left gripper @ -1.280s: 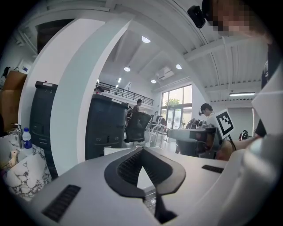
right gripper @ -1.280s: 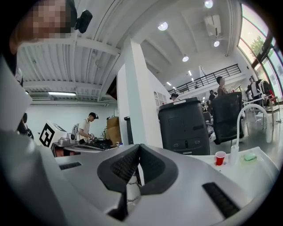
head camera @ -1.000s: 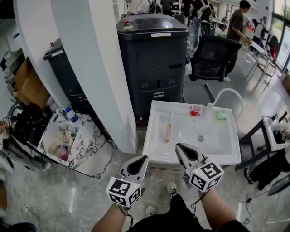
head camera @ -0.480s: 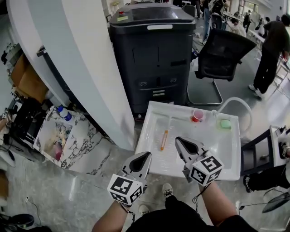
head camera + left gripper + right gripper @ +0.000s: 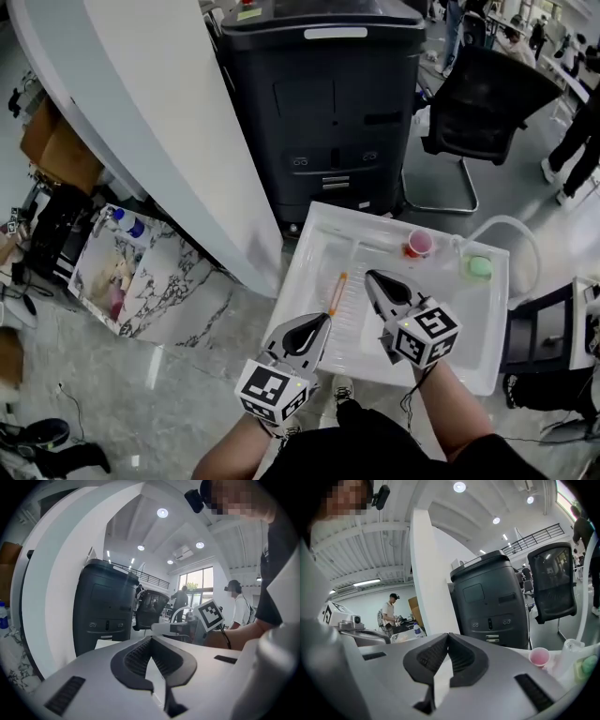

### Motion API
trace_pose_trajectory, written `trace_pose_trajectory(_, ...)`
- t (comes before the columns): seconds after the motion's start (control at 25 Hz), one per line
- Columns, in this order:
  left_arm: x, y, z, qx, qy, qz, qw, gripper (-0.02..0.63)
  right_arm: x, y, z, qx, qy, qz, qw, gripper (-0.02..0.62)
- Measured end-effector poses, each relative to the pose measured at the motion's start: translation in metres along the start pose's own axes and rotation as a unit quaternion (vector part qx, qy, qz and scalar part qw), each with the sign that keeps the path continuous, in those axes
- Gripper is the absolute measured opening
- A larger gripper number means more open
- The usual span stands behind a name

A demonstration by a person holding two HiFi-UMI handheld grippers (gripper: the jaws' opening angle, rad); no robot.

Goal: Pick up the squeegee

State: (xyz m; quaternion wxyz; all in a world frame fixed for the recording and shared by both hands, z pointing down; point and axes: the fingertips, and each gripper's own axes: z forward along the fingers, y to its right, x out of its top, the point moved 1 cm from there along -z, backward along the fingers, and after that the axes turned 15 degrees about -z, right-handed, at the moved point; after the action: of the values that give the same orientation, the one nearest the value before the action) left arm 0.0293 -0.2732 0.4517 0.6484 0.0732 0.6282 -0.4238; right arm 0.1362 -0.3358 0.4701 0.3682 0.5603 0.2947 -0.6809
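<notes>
The squeegee [image 5: 336, 292] lies in the left half of the white sink basin [image 5: 466, 328], its orange handle pointing toward me. My left gripper [image 5: 324, 320] is shut and empty, with its tip just short of the handle's near end. My right gripper [image 5: 371, 276] is also shut and empty, hovering over the basin a little right of the handle. In the left gripper view the shut jaws [image 5: 151, 639] point at the dark cabinet, and the squeegee is hidden. The right gripper view shows its shut jaws [image 5: 448, 634] and no squeegee.
A pink cup [image 5: 418, 245], a green sponge [image 5: 480, 266] and a white hose [image 5: 513, 236] sit at the basin's far right. A black cabinet [image 5: 328, 103] and a black chair [image 5: 487, 103] stand beyond. A white column [image 5: 159, 122] and a marble slab [image 5: 141, 272] are at left.
Both grippers have moved forward from the basin's near edge to over it. The left tip now lies close to the orange handle. Both stayed shut.
</notes>
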Motion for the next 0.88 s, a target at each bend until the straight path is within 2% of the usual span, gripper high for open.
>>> trace_pose_trajectory(0.28, -0.015, -0.009, 0.025, 0.001, -0.013, -0.004, 0.9999, 0.015, -0.031, 0.033, 0.033, 0.010, -0.030, 0.012, 0.999, 0.017)
trace_pose_trajectory(0.52, -0.027, -0.021, 0.036, 0.008, -0.026, -0.011, 0.9996, 0.015, -0.068, 0.052, 0.059, 0.017, -0.055, 0.072, 0.996, 0.022)
trace_pose_trajectory(0.88, -0.043, -0.041, 0.030, 0.034, -0.037, -0.035, 0.9981, 0.015, -0.140, 0.071, 0.095, 0.014, -0.121, 0.140, 0.983, 0.111)
